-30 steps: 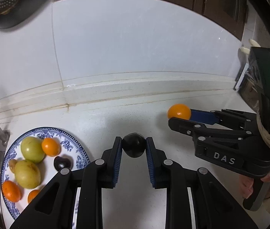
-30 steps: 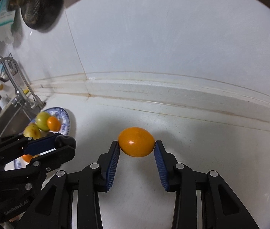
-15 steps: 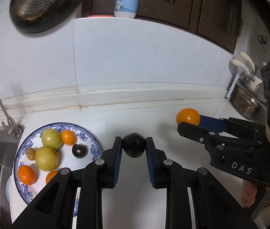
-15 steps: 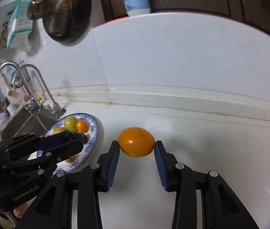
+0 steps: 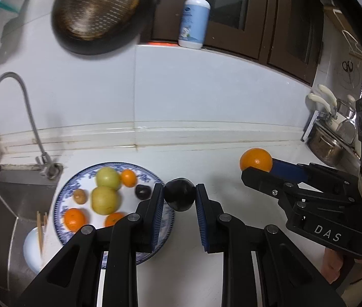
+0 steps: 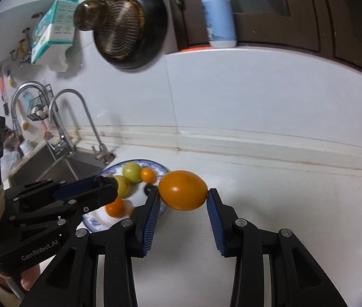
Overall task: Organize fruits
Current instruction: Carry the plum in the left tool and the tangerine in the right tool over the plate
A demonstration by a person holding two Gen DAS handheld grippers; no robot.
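The left gripper (image 5: pixel 179 198) clamps a dark plum (image 5: pixel 180 194) above the blue-patterned plate's (image 5: pixel 153 176) right rim; to its right, the right gripper (image 6: pixel 183 199) pinches an orange (image 6: pixel 183 193) over the white surface (image 6: pixel 296 204).

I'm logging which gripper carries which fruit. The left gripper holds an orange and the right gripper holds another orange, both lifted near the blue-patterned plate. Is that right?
Not quite. The left gripper is shut on a dark plum, not an orange, as the left wrist view shows. The right gripper does hold an orange, and both are near the blue-patterned plate.
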